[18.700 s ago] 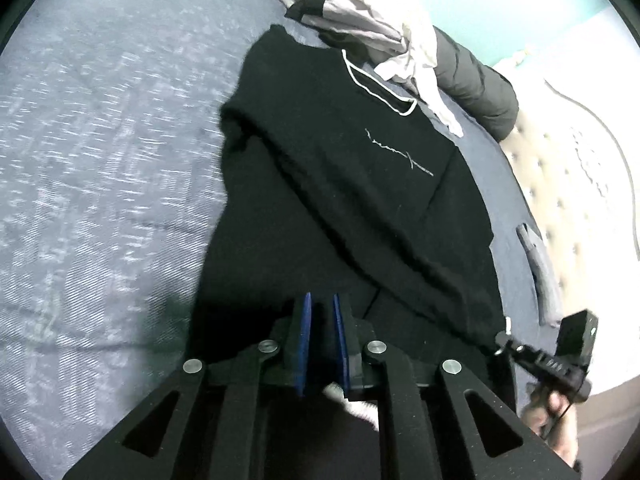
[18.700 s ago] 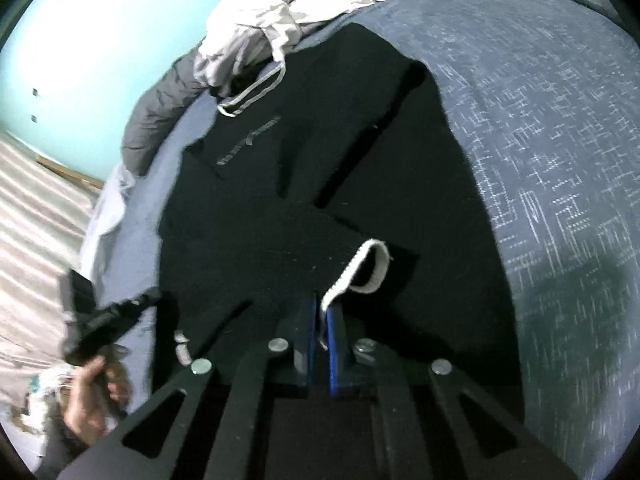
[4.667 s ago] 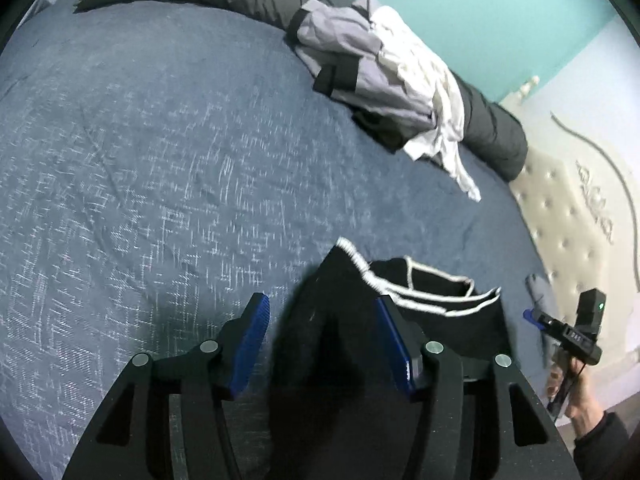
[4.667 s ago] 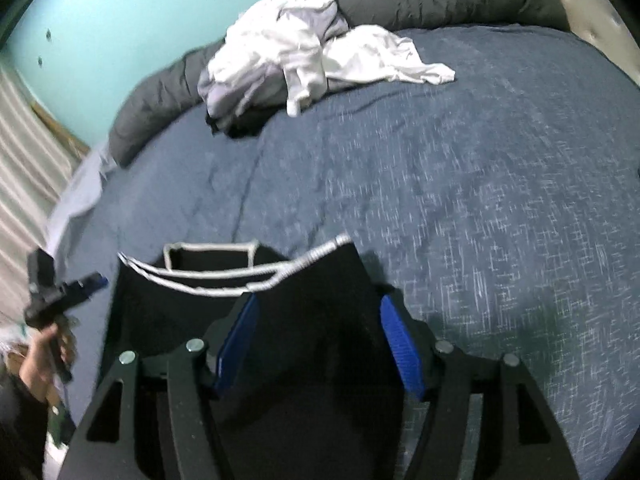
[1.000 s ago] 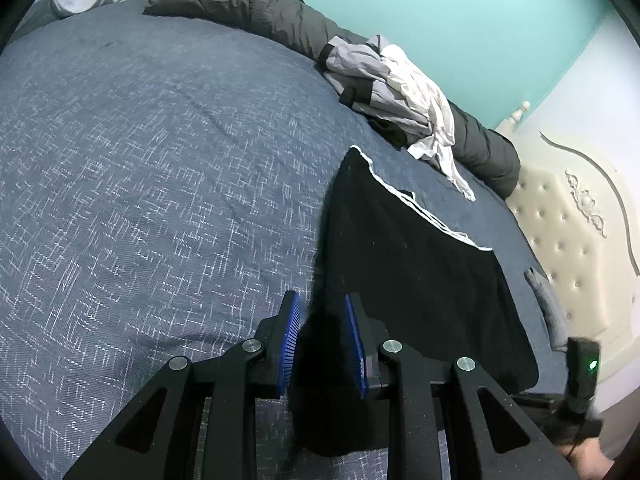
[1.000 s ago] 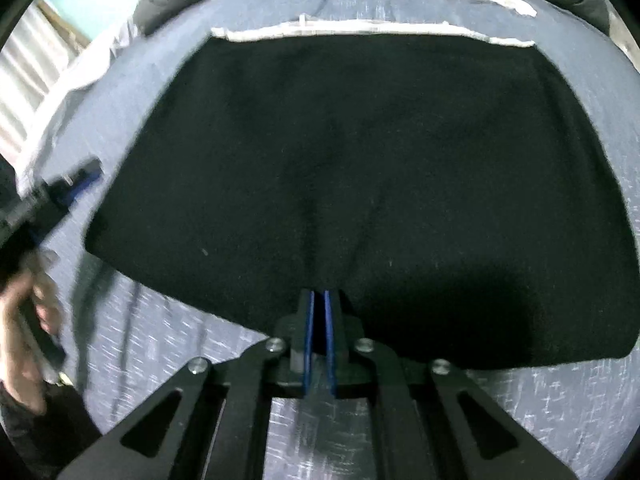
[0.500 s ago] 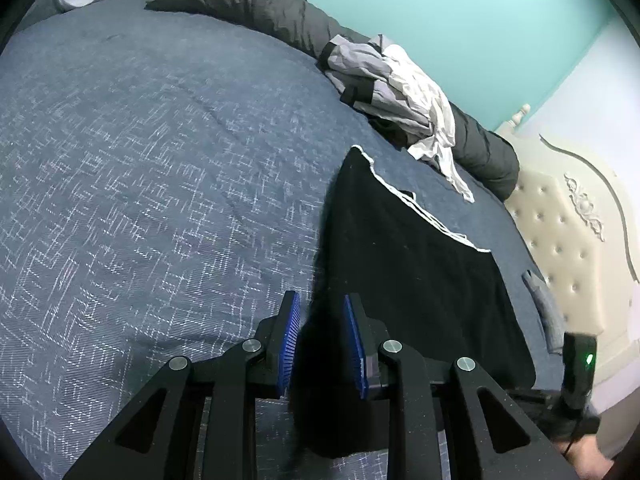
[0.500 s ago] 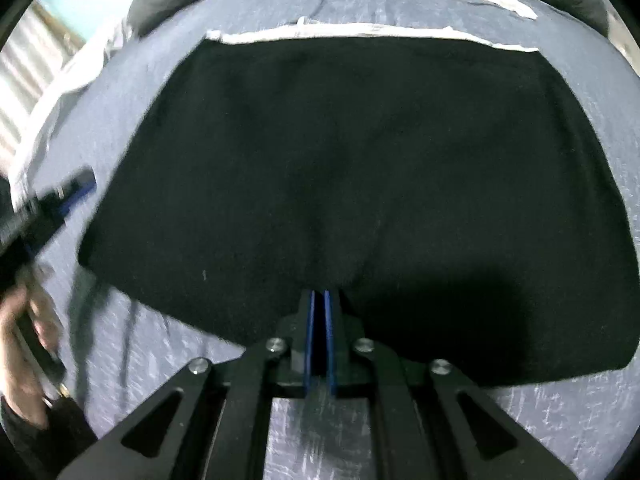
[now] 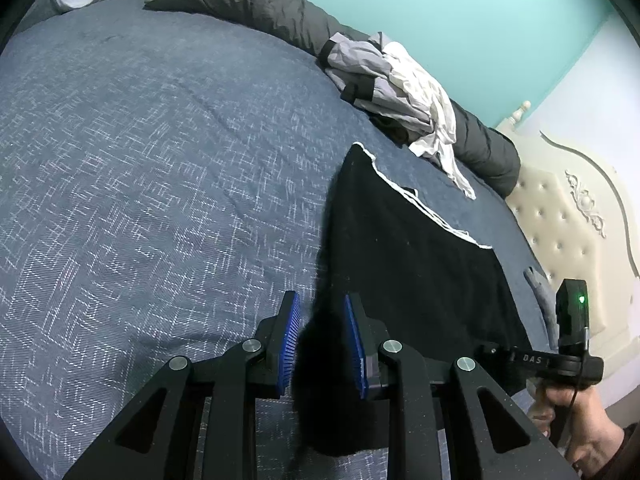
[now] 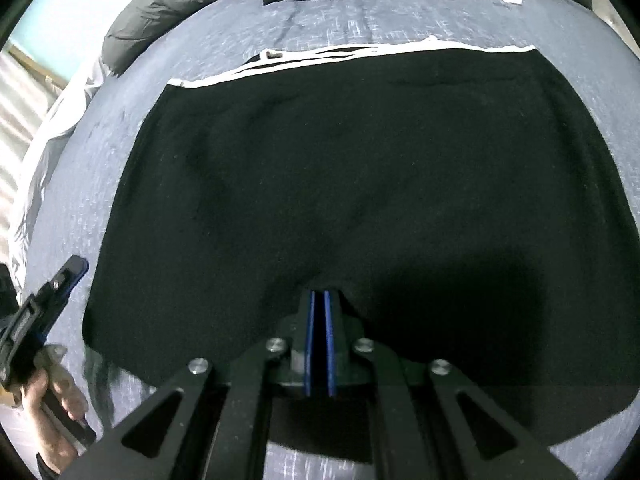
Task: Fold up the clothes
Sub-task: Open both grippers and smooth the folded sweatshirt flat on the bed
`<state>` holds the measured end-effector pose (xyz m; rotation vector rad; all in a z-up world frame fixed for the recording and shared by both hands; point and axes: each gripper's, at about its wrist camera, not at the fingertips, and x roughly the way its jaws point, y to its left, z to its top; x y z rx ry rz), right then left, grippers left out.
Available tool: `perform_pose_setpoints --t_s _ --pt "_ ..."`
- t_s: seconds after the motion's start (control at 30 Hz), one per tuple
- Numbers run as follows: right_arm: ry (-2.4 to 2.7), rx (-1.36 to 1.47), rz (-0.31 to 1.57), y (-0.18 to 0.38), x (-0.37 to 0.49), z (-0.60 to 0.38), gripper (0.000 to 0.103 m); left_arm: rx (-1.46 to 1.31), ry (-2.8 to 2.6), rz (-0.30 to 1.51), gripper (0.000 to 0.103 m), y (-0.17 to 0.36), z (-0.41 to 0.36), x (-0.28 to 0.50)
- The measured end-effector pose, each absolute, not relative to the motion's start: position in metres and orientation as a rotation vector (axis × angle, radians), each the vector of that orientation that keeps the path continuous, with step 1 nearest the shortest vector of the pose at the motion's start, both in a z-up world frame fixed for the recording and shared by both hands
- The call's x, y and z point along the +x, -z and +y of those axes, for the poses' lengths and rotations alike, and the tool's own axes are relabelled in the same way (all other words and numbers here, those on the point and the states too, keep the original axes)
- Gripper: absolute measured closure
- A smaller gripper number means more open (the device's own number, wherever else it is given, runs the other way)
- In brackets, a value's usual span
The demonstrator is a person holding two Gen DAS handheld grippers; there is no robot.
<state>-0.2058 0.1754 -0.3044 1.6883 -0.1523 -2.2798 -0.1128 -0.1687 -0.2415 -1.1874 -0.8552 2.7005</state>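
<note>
The black garment (image 10: 360,184), folded into a wide flat shape, lies on the blue bed cover (image 9: 140,184). Its far edge carries a white trim (image 10: 352,54), and this edge points toward the far side of the bed.

The right claw (image 10: 319,300) is fully closed. Its two blue pads (image 10: 329,340) stand together with almost no gap, and the tips sit at the near edge of the garment, about in the middle of that edge. The black cloth puckers up a little around the tips, so the claw appears to pinch the edge, but the fabric between the pads is too dark to see clearly.

The left claw (image 9: 322,320) is only a little open. Between its blue pads (image 9: 291,340) a dark fold of the garment's left near corner rises. The pads stand close on both sides of this fold; whether they really press on it I cannot tell.

In the left wrist view, the right hand (image 9: 576,416) holds its tool at the near right corner of the garment. In the right wrist view, the left hand (image 10: 52,400) is at the near left.

At the far side of the bed lies a pile of white and grey clothes (image 9: 400,84), against a long dark grey rolled blanket (image 9: 248,0). A cream padded headboard (image 9: 568,216) stands at the right.
</note>
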Motion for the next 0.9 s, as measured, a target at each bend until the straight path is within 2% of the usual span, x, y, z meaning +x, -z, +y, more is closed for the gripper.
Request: perform_pose_setpoints --t_s 0.1,0.27,0.4,0.63,0.9 --pt "2.233 1.685 -0.074 0.305 -0.174 0.165 0.1 -1.185 -2.702 -0.863 0.078 0.242 -0.17 -0.113" --pt "2.228 1.647 -0.123 0.308 -0.176 0.181 0.1 -1.183 -2.702 -0.863 0.078 0.242 -0.17 -0.113" --pt "2.252 1.59 -0.229 0.307 -0.196 0.183 0.1 -1.188 -2.706 -0.85 0.078 0.243 -0.169 -0.112" --pt "2.315 1.584 -0.193 0.319 -0.215 0.15 0.1 -1.183 -2.716 -0.86 0.077 0.244 -0.173 -0.111" --pt "2.364 1.607 -0.2 0.33 -0.278 0.146 0.1 -1.192 -2.708 -0.87 0.077 0.246 -0.178 -0.113"
